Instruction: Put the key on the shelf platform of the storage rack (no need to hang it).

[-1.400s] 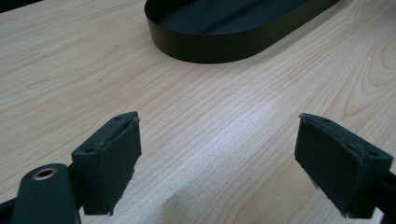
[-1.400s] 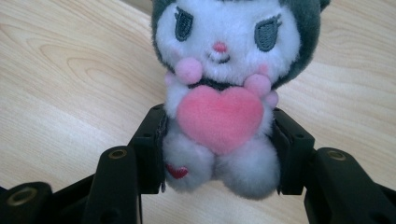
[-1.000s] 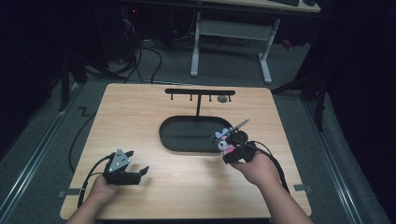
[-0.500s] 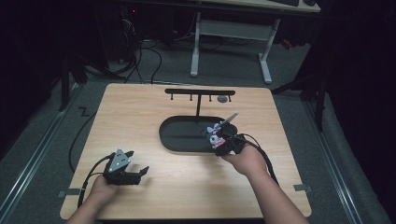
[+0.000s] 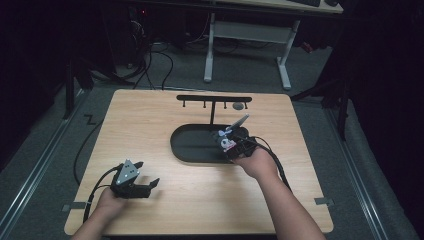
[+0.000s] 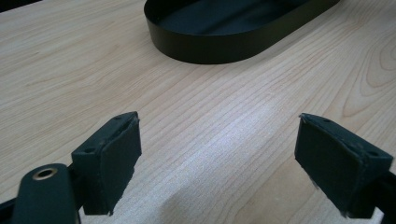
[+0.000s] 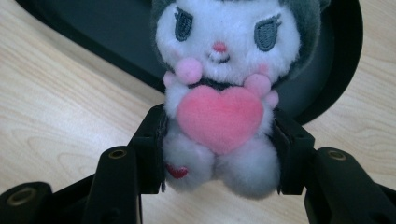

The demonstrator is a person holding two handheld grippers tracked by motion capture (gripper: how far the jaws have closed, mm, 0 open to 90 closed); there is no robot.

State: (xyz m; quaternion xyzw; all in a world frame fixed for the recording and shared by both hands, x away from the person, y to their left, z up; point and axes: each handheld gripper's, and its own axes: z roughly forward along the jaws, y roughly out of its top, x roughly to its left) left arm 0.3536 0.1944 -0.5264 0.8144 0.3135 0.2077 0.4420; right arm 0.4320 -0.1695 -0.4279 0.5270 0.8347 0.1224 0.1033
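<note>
A small white and grey plush toy [image 7: 219, 98] with a pink heart on its chest sits between the jaws of my right gripper [image 7: 219, 158], which is shut on its body. In the high view the plush toy [image 5: 227, 142] hangs over the right end of a black oval tray [image 5: 192, 145], held by the right gripper [image 5: 235, 146]. My left gripper [image 5: 145, 182] rests low over the table near the front left, open with nothing between its pads [image 6: 116, 156]. The tray's rim [image 6: 205, 49] lies ahead of it.
A black T-shaped hanger stand [image 5: 214, 100] with small hooks rises from the tray's back edge. A round dark object [image 5: 239, 106] lies beside it. Cables trail from both grippers. The wooden table [image 5: 150, 130] ends near my forearms; a desk frame [image 5: 247, 35] stands beyond it.
My right gripper has carried the plush toy leftward and forward, from beside the tray's right end to over it. The left gripper has stayed put.
</note>
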